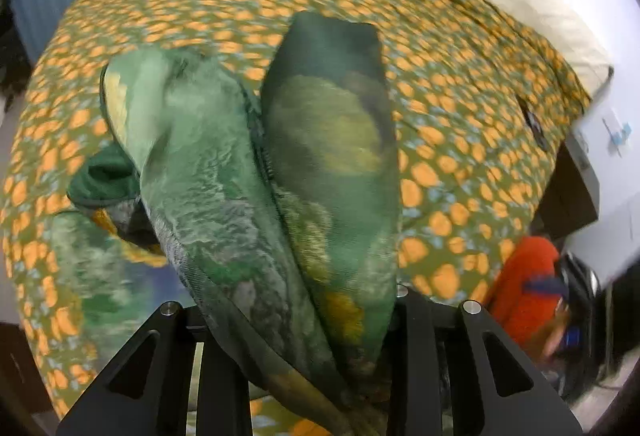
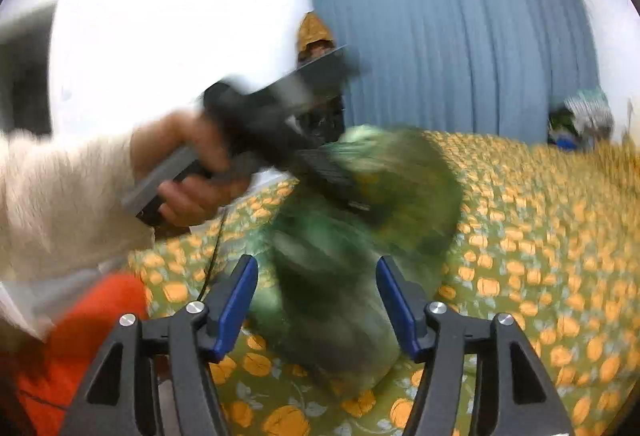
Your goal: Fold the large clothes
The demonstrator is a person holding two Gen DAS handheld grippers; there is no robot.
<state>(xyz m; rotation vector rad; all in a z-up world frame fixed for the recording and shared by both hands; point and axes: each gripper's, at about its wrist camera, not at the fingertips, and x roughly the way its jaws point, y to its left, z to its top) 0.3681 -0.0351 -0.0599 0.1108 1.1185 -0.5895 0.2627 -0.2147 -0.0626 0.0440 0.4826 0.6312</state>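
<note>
One garment [image 1: 256, 172], green print, hangs bunched from your left gripper [image 1: 304, 348], jaws clamped on it, lifted above the orange-patterned bedspread [image 1: 460, 84]. Right gripper [image 2: 316, 300] is open, holding nothing. Step: pick-up, pre-fold. Next: right needs a free edge to spread it. No legible writing.

Green patterned garment [image 1: 256, 172] bunched, lifted, draping onto bed.

Blurred green garment [image 2: 344, 236], seemingly left-gripped
</note>
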